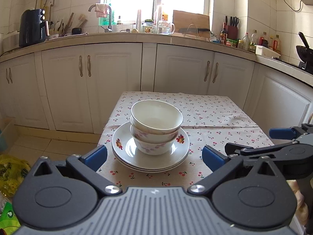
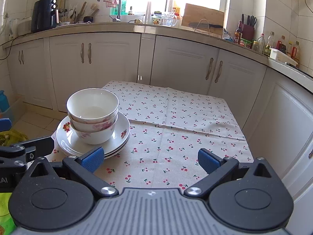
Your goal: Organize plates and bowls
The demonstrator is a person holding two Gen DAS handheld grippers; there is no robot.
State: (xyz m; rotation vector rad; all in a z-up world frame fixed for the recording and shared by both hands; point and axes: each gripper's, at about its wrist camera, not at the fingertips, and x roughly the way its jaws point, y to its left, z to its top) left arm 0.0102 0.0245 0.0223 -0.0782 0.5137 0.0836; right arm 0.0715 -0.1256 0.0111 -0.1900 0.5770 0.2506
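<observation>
Only a few letters could be read anywhere: in the right wrist view, white "AI" sat on the casing at the left edge, the rest cut off, and the bottle labels on the counter were too small to read in either view. Seen from the left wrist, the left hand-held gripper (image 1: 154, 157) had its blue pads spread wide apart, empty, on either side of the stack without touching it. Three nested bowls (image 1: 156, 126), the lower ones with pink flowers, sat on a pile of plates (image 1: 150, 156) with fruit motifs on the rim, near the left front corner of the table (image 1: 215, 121) under a cherry-print cloth. The plates' left rim lay close to the table's left edge; to the right the cloth lay bare to the far edge. The right hand-held gripper (image 1: 277, 146) showed at the right, partly over the cloth. White cabinets (image 1: 88, 86) stood behind the table. From the right wrist, the right hand-held gripper (image 2: 150, 160) was likewise wide apart and empty over bare cloth, its left pad just in front of the plates (image 2: 92, 143). The bowls (image 2: 93, 115) stood left of it, with part of the left hand-held gripper (image 2: 25, 148) at the left edge. A yellow bag (image 2: 11, 137) lay on the floor there.
</observation>
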